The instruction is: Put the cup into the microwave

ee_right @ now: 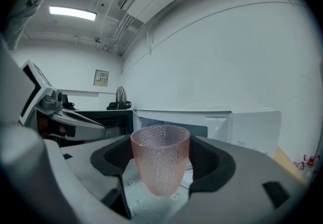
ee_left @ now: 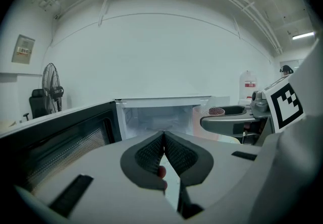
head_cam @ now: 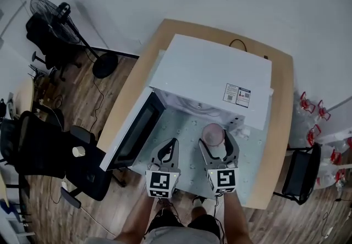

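A pink dimpled cup (ee_right: 160, 160) stands upright between the jaws of my right gripper (ee_right: 161, 165), which is shut on it; the same cup (head_cam: 213, 135) shows from above in the head view, just before the oven opening. The white microwave (head_cam: 212, 75) sits on the wooden table with its door (head_cam: 135, 130) swung open to the left. Its lit cavity (ee_left: 159, 117) faces me. My left gripper (head_cam: 168, 152) is shut with nothing in it, a little left of the right gripper (head_cam: 218, 147). In the left gripper view the cup (ee_left: 216, 112) shows at right.
A pale perforated mat (head_cam: 190, 144) covers the table in front of the microwave. A standing fan (head_cam: 60, 15) and black chairs (head_cam: 38, 144) are on the wooden floor at left. Red-capped bottles (head_cam: 313, 111) stand at right, beside another black chair (head_cam: 300, 174).
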